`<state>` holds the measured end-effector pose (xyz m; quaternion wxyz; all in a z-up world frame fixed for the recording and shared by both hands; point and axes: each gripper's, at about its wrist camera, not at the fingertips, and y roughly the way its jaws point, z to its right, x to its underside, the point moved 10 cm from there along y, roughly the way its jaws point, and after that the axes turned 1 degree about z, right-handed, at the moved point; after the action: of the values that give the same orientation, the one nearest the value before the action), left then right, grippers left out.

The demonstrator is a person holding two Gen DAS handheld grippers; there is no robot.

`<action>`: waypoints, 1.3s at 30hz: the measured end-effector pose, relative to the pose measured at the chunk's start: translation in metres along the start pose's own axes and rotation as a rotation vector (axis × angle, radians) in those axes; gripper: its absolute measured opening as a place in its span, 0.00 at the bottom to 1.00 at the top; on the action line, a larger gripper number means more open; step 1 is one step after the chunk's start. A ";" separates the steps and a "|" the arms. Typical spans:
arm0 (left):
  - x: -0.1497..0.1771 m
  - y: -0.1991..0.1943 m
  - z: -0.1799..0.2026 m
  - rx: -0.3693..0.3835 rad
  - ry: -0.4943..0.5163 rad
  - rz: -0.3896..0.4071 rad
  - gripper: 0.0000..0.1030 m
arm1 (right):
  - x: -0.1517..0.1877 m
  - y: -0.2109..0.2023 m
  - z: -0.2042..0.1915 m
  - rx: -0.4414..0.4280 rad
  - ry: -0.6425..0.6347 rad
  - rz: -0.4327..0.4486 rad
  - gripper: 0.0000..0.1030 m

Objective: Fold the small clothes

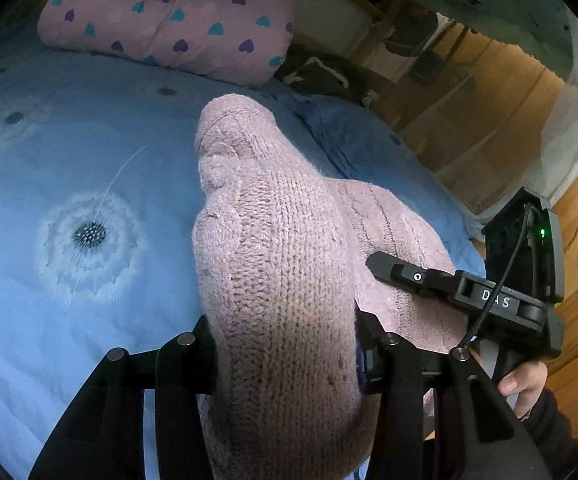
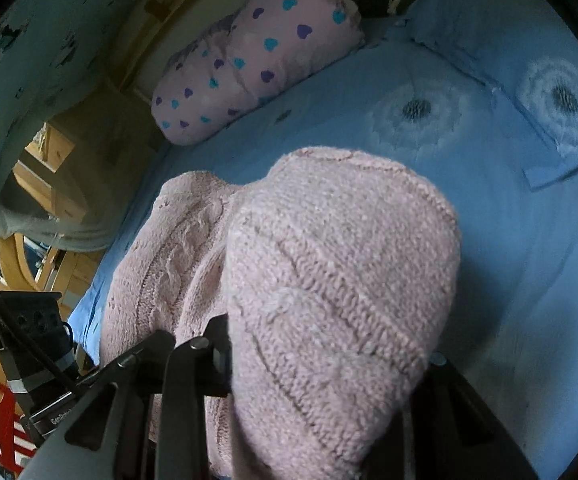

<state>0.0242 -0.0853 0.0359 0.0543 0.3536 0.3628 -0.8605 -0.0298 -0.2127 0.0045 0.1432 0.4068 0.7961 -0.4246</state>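
The pink knit sweater bulges up between both claws, hiding their fingertips, above the blue bedspread. The left gripper is clamped on 1 bunched fold, its 2 fingers partly apart; the right gripper pinches another fold likewise. Beyond, the sweater's far side is hidden behind the folds. Farthest, a heart-print pillow lies blurred.

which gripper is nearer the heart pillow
Left, marginally. Both the left gripper and right gripper clamp the pink sweater, well short of the pillow across the bed.
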 end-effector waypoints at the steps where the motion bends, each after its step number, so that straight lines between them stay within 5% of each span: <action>1: -0.002 0.002 -0.003 -0.004 -0.009 -0.003 0.26 | -0.004 0.004 -0.001 0.004 -0.004 0.002 0.34; 20: -0.087 0.062 -0.041 -0.045 0.024 -0.004 0.26 | -0.082 0.075 0.005 0.045 0.035 0.053 0.34; 26: -0.111 0.093 -0.072 -0.039 -0.018 -0.006 0.26 | -0.112 0.115 0.011 0.128 -0.084 0.053 0.34; 36: -0.111 0.135 -0.139 -0.077 -0.130 -0.071 0.27 | -0.141 0.184 0.023 0.141 -0.096 0.034 0.34; 39: -0.103 0.136 -0.159 -0.066 -0.150 -0.065 0.32 | -0.136 0.208 0.035 0.184 -0.084 0.014 0.41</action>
<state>0.2389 -0.0958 -0.0544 0.0648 0.2740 0.3972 -0.8735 0.2120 -0.2479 -0.0551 0.1413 0.4055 0.7442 -0.5116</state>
